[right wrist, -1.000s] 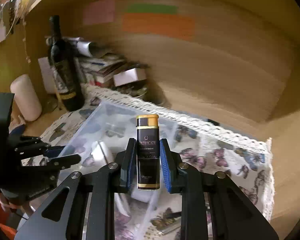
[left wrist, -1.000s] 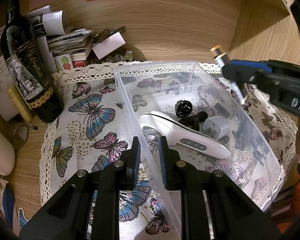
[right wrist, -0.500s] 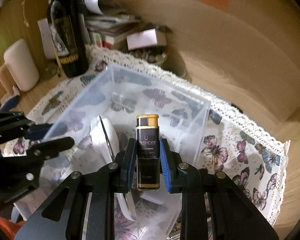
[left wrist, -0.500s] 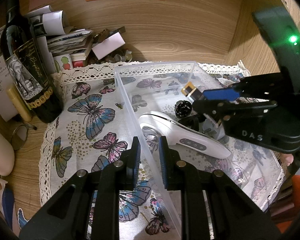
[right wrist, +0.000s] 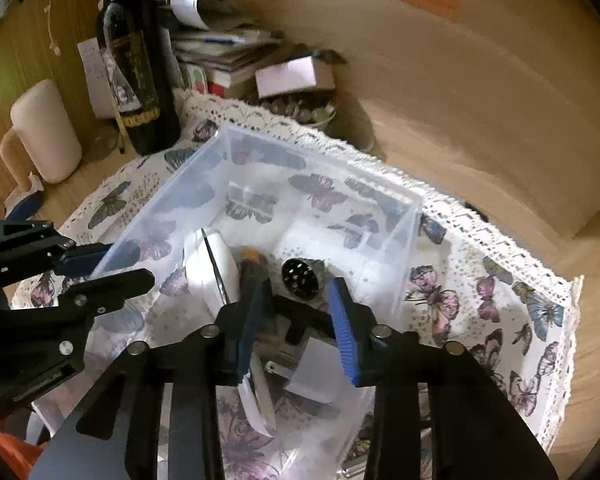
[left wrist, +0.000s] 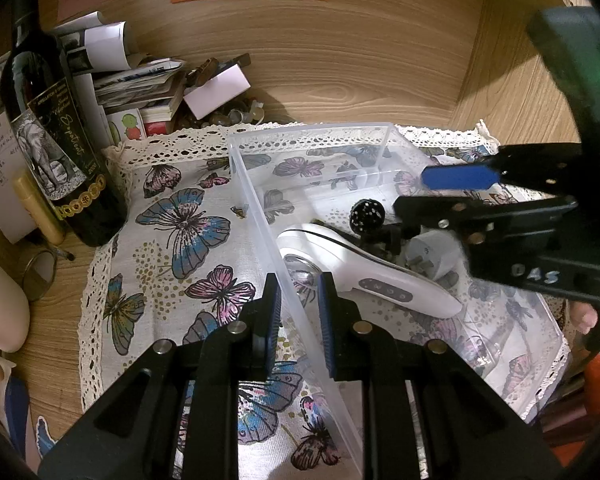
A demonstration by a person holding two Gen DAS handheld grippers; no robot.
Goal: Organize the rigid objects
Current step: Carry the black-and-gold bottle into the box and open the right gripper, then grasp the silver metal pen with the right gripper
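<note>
Clear plastic storage bin (left wrist: 256, 196): near wall clamped between left gripper (left wrist: 298, 316) jaws. Right gripper (right wrist: 296, 324) jaws opening over bin; blurred dark gold-capped tube (right wrist: 252, 268) (probably released) beside its left pad.

"DAS" is printed in white on the right gripper (left wrist: 410, 190); "2000" and "APPELLATION" are read on the wine bottle (left wrist: 60, 152) label.
</note>
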